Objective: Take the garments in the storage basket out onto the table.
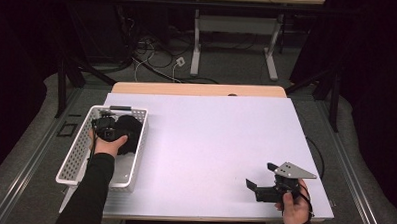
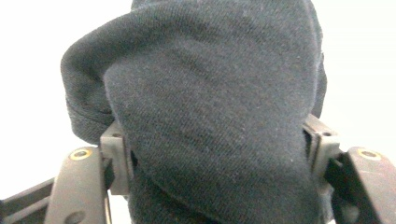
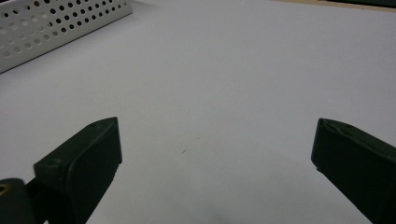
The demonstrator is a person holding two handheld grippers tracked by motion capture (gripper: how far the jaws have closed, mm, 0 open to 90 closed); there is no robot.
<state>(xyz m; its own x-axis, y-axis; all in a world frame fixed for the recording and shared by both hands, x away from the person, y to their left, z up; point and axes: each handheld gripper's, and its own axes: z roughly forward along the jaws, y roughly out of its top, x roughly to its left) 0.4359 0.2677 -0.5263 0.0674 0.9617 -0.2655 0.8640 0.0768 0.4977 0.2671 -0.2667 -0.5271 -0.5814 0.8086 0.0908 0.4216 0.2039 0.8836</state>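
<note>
Basket: from the high view I see the white perforated basket [image 1: 78, 150] at the left edge of the table, and my left gripper reaches down into its far half
Left hand: my left hand [image 1: 107, 145] wraps the gripper body from behind, the dark sleeve running back toward the near edge
Left gripper: my left gripper [image 1: 107, 130] sits low inside the basket, its jaws set to either side of a dark bundle; in the left gripper view both pads lie against the fabric, so I read it as gripping the cloth
Cloth: the black knitted cloth [image 2: 210, 107] bulges up between the jaws and rises well beyond their tips; from above it shows as a dark heap [image 1: 129, 131] just ahead and to the right of the gripper, within the basket walls
Table: the pale table top [image 1: 210, 137] stretches bare between my two grippers, which are well apart
Right gripper: my right gripper [image 1: 262, 177] hovers near the near right corner, jaws spread wide with nothing between them; in the right gripper view they frame bare table, with the basket's wall [image 3: 56, 23] far ahead to the left
Right hand: my right hand [image 1: 296, 203] holds it from behind, grey plate on top
</note>
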